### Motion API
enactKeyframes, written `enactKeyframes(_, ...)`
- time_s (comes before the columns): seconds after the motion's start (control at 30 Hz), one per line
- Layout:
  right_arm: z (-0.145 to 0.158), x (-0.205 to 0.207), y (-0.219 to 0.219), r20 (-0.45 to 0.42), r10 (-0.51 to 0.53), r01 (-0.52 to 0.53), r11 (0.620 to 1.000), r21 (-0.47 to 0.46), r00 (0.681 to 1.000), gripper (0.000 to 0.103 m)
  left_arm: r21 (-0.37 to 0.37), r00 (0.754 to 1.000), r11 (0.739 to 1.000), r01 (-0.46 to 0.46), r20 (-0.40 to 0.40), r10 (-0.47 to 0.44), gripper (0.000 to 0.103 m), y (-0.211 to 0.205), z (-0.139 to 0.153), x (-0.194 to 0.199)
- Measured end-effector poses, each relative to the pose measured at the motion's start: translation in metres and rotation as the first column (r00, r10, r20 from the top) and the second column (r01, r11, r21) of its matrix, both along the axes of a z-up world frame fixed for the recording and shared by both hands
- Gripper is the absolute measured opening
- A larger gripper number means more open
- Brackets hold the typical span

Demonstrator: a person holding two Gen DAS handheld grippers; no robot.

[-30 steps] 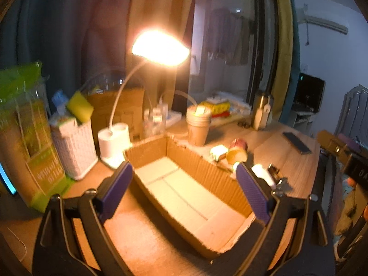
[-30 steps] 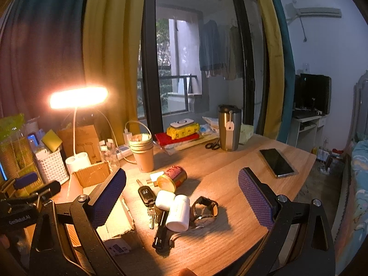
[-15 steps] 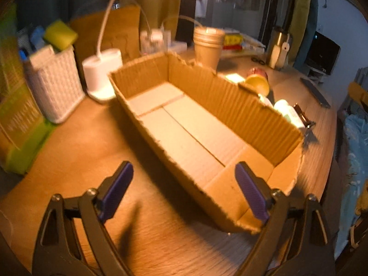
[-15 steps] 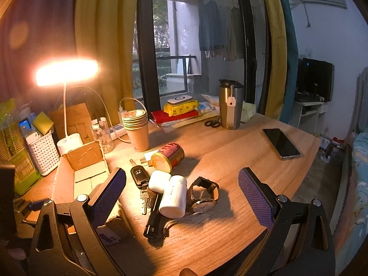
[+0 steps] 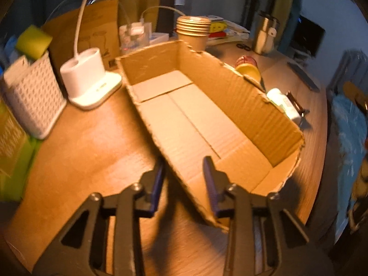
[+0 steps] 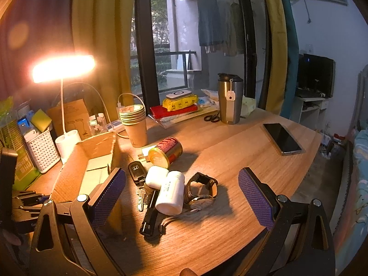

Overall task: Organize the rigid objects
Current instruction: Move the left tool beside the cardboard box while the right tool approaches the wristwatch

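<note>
Left jaws have narrowed astride one cardboard box (image 5: 207, 124) wall.

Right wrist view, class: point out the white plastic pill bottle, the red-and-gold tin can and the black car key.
white plastic pill bottle (image 6: 170, 192), right wrist view, side.
red-and-gold tin can (image 6: 158, 158), right wrist view, gold end.
black car key (image 6: 136, 171), right wrist view, fob.

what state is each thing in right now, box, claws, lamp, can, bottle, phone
cardboard box: open, empty
left claw: narrowed astride box's near wall
right claw: open, holding nothing
desk lamp: lit
red can: on its side
white bottle: lying down
phone: flat, screen dark
</note>
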State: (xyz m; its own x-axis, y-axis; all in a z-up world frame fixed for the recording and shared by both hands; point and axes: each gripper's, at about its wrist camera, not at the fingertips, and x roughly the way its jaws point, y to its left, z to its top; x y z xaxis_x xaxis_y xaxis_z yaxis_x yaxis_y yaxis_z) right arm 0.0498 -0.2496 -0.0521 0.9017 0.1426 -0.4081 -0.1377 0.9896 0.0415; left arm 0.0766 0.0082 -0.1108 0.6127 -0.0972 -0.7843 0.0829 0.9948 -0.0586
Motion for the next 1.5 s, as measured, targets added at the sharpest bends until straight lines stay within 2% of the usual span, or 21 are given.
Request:
enactKeyframes(0.1,0.0,0.0,0.0,0.0,0.002,-0.002,1.0,-0.001,1.0,0.1,0.055,1.0,0.998,0.0,0.01,0.0,0.032,0.007,0.004,-0.001)
enactKeyframes(0.23,-0.002,0.002,0.0,-0.004,0.007,-0.007,1.0,-0.007,1.0,0.1,0.058,0.999,0.998,-0.036,0.006,0.035,0.032,0.022,0.004,0.013)
enactKeyframes(0.37,-0.009,0.009,-0.002,-0.026,0.002,-0.003,1.0,-0.007,1.0,0.1,0.042,0.999,0.998,-0.053,-0.002,0.053,0.033,0.03,0.003,0.03)
enactKeyframes(0.43,-0.017,0.016,-0.004,-0.049,-0.006,0.006,1.0,-0.008,0.999,0.1,0.015,0.999,0.999,-0.033,0.0,0.033,0.034,0.03,0.001,0.041)
enactKeyframes(0.67,-0.048,0.045,-0.012,-0.15,-0.043,0.041,0.999,-0.017,0.988,0.1,-0.036,1.0,0.999,-0.018,0.005,0.018,0.035,0.031,-0.002,0.05)
enactKeyframes(0.9,-0.057,0.053,-0.016,-0.167,-0.059,0.057,0.998,-0.017,0.984,0.1,-0.059,0.998,0.997,-0.042,0.037,0.044,0.037,0.026,0.008,0.053)
enactKeyframes(1.0,-0.058,0.054,-0.018,-0.173,-0.062,0.06,0.998,-0.017,0.983,0.1,-0.02,0.999,0.999,-0.044,0.0,0.044,0.038,0.025,-0.007,0.059)
enactKeyframes(1.03,-0.059,0.054,-0.019,-0.174,-0.064,0.062,0.998,-0.017,0.983,0.1,-0.069,0.999,0.996,-0.048,-0.025,0.046,0.038,0.032,-0.013,0.061)
enactKeyframes(1.07,-0.059,0.054,-0.021,-0.174,-0.067,0.065,0.998,-0.015,0.982,0.1,-0.072,0.998,0.996,-0.057,-0.044,0.054,0.035,0.035,-0.015,0.061)
enactKeyframes(1.17,-0.062,0.056,-0.022,-0.182,-0.072,0.071,0.997,-0.016,0.981,0.1,-0.035,0.998,0.998,-0.049,-0.028,0.048,0.033,0.041,-0.013,0.054)
enactKeyframes(1.33,-0.067,0.059,-0.02,-0.195,-0.076,0.072,0.997,-0.025,0.978,0.1,-0.054,0.999,0.998,-0.027,-0.04,0.025,0.033,0.045,-0.014,0.054)
enactKeyframes(1.5,-0.073,0.059,-0.019,-0.198,-0.068,0.064,0.998,-0.027,0.978,0.1,-0.067,0.998,0.997,-0.039,-0.044,0.036,0.035,0.047,-0.027,0.059)
